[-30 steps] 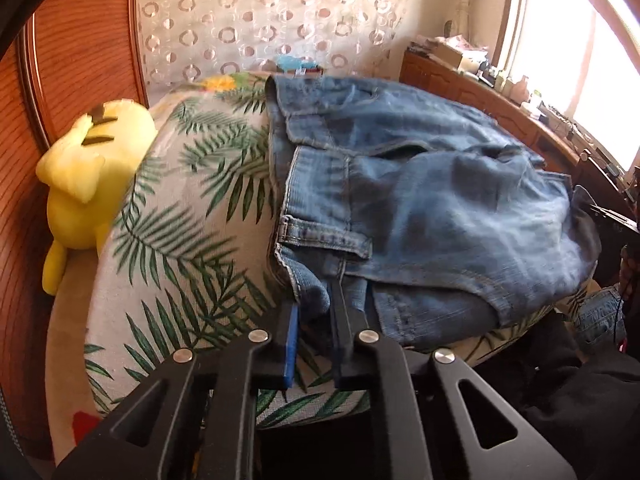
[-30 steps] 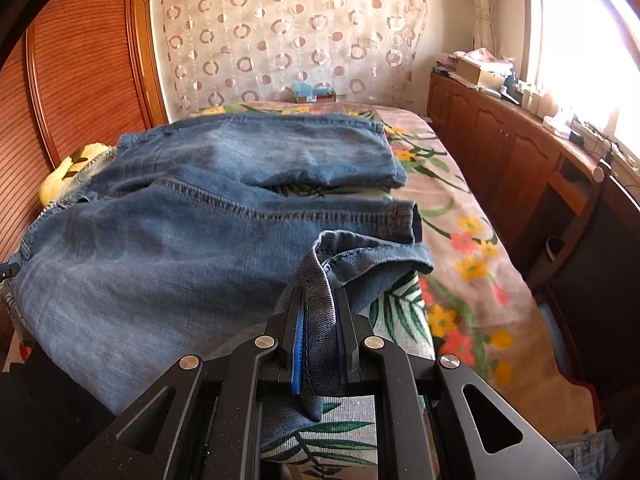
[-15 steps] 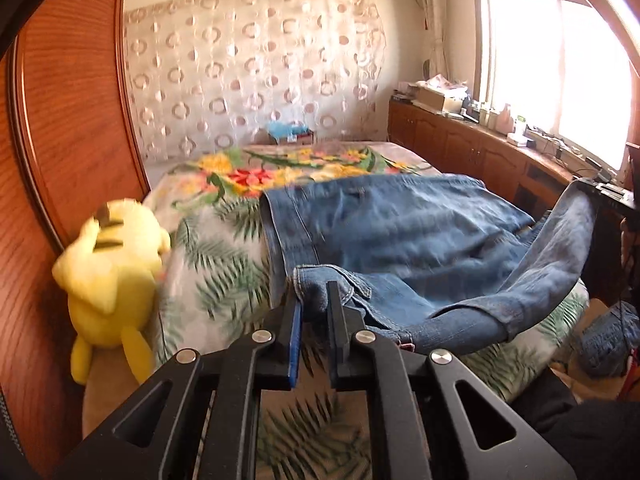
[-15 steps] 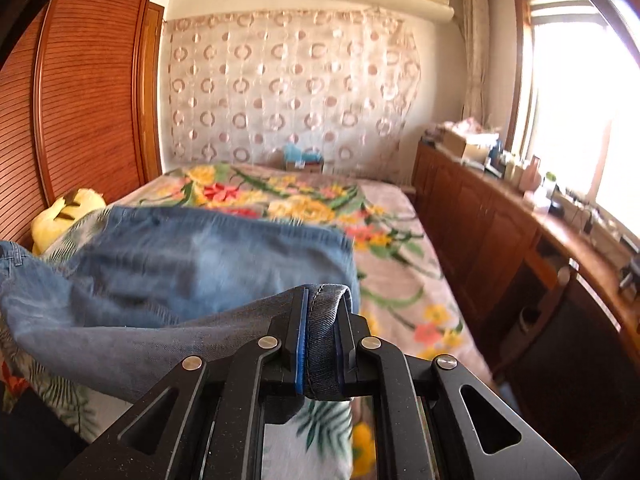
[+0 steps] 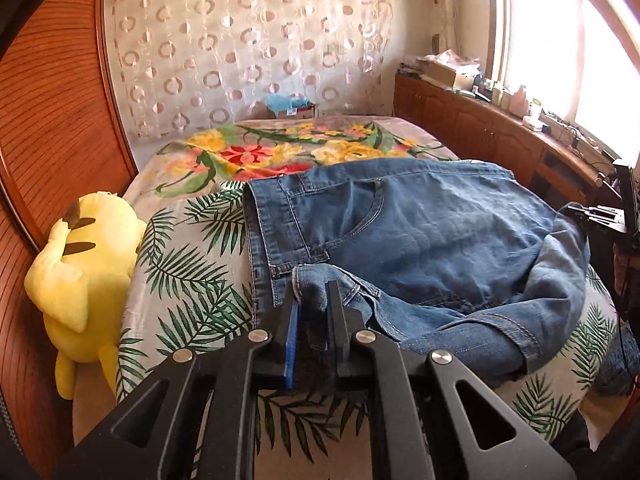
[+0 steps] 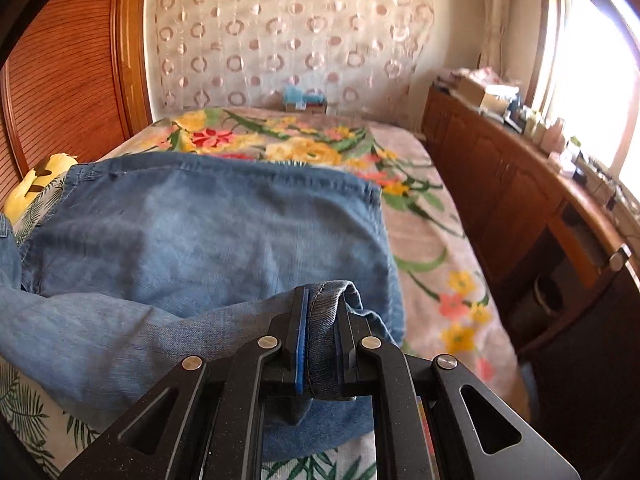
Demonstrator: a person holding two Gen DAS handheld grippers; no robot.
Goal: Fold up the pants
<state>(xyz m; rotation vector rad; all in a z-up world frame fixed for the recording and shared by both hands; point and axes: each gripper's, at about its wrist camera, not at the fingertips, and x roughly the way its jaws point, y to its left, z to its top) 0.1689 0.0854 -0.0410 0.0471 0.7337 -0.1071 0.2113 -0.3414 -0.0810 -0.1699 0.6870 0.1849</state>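
In the left wrist view, the left gripper [image 5: 312, 300] is seen clenched on a bunched edge of the jeans [image 5: 420, 240], with denim pinched between its black fingers. The jeans are spread across the bed [image 5: 192, 272], waistband toward the left and a leg doubled back along the near edge. A yellow plush [image 5: 84, 264] is lying at the bed's left side against the wooden wardrobe [image 5: 52, 128]. A patterned curtain [image 5: 248, 48] is hung behind the bed, and a cluttered cabinet [image 5: 500, 128] is set under the window.

In the right wrist view, the right gripper [image 6: 322, 312] is seen clamped on a folded hem of the jeans [image 6: 208, 232], the cloth held between its fingers. The rest of the denim is laid over the flowered bed [image 6: 432, 248]. The plush [image 6: 36, 180] is partly hidden at far left.
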